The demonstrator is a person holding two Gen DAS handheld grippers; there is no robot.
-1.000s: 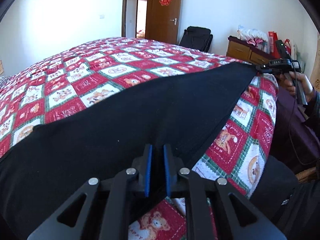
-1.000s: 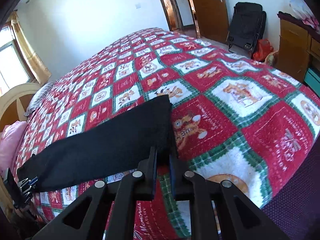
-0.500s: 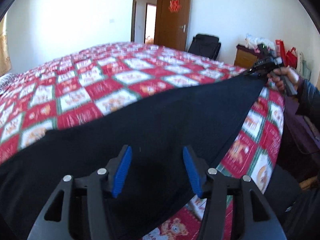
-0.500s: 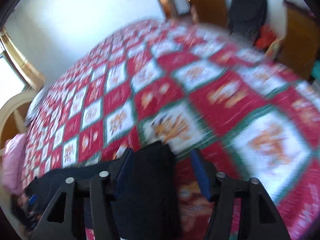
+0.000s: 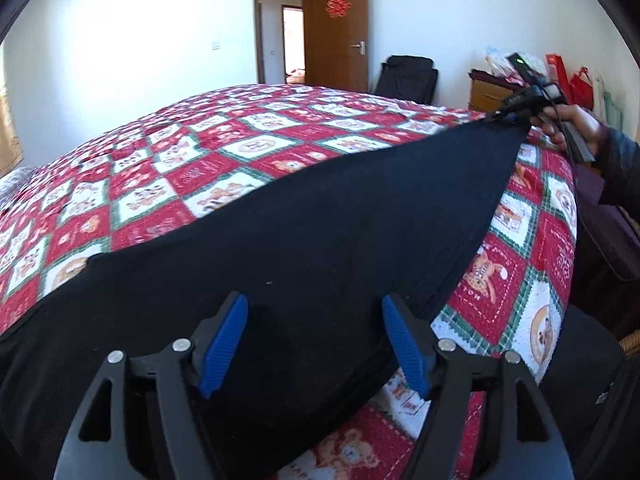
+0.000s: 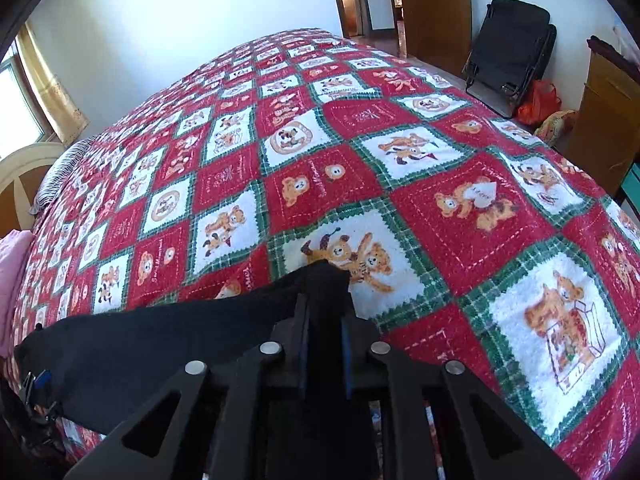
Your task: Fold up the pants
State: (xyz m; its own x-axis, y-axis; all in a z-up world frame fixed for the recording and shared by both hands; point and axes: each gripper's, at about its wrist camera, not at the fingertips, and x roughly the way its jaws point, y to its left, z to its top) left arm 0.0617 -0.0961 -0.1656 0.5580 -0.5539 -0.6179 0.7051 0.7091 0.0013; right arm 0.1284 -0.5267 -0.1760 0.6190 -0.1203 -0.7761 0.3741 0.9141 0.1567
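Note:
Black pants (image 5: pixel 320 248) lie stretched along the near edge of a bed with a red, white and green teddy-bear quilt (image 5: pixel 224 160). My left gripper (image 5: pixel 316 340) is open, its blue pads on either side of the pants' wide end, just above the cloth. My right gripper (image 6: pixel 325 336) is shut on the pants' narrow end (image 6: pixel 326 280) and lifts it off the quilt (image 6: pixel 400 184). The right gripper also shows in the left wrist view (image 5: pixel 516 110), held by a hand at the far right. The left gripper shows small at the far left of the right wrist view (image 6: pixel 36 384).
A brown door (image 5: pixel 340 28) stands open behind the bed. A black folded chair (image 6: pixel 508 52) leans on the wall, with a wooden cabinet (image 6: pixel 608 112) and an orange bag (image 6: pixel 538 102) to the right. A pink pillow (image 6: pixel 10 288) lies at the left edge.
My left gripper has opened and let go of the pants' wide end. My right gripper opened briefly, then shut on the narrow end again and lifted it.

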